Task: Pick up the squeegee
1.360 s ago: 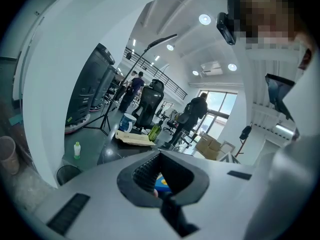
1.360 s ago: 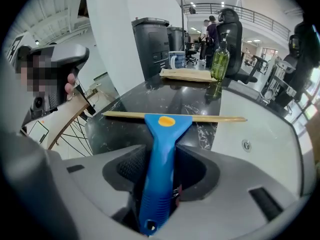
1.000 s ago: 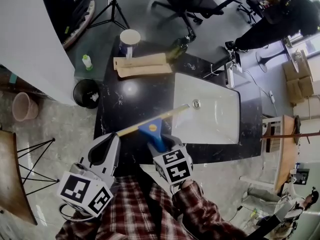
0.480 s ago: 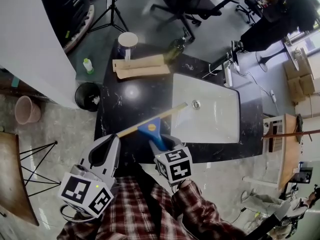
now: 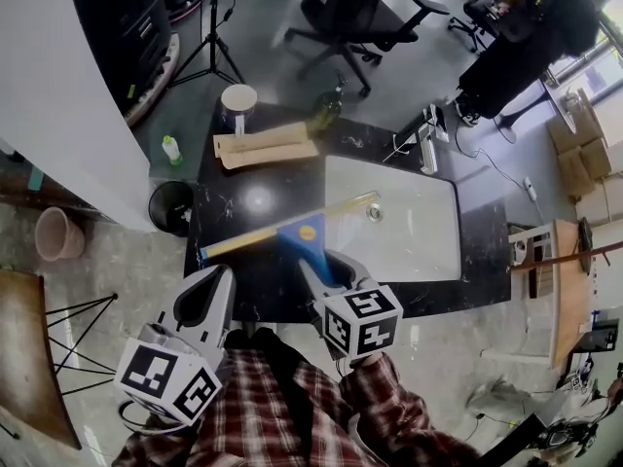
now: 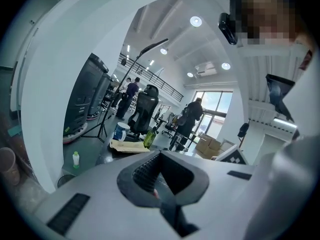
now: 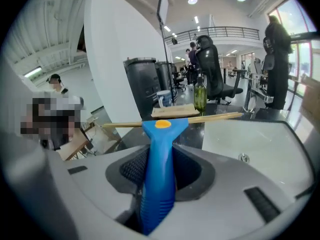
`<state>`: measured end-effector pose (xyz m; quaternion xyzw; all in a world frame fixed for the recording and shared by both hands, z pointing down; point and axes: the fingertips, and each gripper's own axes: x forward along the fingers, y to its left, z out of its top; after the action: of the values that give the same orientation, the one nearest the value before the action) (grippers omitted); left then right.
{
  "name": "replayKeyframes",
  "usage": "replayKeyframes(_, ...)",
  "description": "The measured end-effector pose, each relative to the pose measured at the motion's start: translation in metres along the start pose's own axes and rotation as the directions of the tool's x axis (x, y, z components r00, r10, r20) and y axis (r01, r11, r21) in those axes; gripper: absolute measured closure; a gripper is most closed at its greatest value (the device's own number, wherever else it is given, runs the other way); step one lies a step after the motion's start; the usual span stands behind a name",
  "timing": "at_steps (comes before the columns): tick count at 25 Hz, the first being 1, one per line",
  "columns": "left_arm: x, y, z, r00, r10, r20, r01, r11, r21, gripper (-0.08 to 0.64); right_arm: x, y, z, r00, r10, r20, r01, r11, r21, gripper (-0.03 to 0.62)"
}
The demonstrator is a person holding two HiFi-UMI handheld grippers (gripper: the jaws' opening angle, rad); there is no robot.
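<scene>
Right claw [image 7: 160, 170] was clenched on the squeegee [image 5: 300, 233]: its jaws had just been closing, and the blue handle [image 7: 158, 184] sat between the ribbed black pads. Left claw [image 5: 202, 298], just to the left of the right claw, was closed on nothing.

For a sound lift, I judged that the grip should be firm on the grooved lower handle and the wrist steady. The long crossbar [image 5: 243, 243] ahead of the right claw could lever the head sideways if it clipped the sink [image 5: 419, 241] beyond it. The crossbar appeared clear of the dark, speckled, glossy surface [image 5: 243, 207].

- Handle: smooth moulded plastic, flaring toward a round yellow stud.
- Crossbar: thin, straight, pale yellow, rigid-looking.
- Sink: white, smooth, rectangular.
</scene>
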<state>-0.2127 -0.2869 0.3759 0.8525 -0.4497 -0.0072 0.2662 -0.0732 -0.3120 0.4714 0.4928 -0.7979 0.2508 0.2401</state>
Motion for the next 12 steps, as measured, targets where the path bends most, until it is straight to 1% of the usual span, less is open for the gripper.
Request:
replayKeyframes(3,-0.001,-0.01,0.008,1.0,-0.013,0.015,0.013,1.0,0.025,0.551,-0.025,-0.003,0.037,0.992,-0.01,0.127,0.009,1.0,0.009,0.454)
replayKeyframes(6,-0.003,-0.021,0.015,0.999,-0.022,0.025,0.021,0.999,0.043,0.551,-0.055,-0.004,0.068,0.974,-0.018,0.226,0.02,1.0,-0.006,0.454)
replayKeyframes(8,-0.003,-0.027,0.02,0.999,-0.03,0.033,0.028,0.998,0.06,0.551,-0.075,-0.002,0.086,0.957,-0.01,0.289,0.014,1.0,-0.011,0.454)
replayKeyframes(12,0.002,-0.037,0.03,0.998,-0.049,0.048,0.044,0.995,0.09,0.551,-0.113,0.008,0.115,0.914,0.021,0.405,-0.009,0.999,-0.03,0.454)
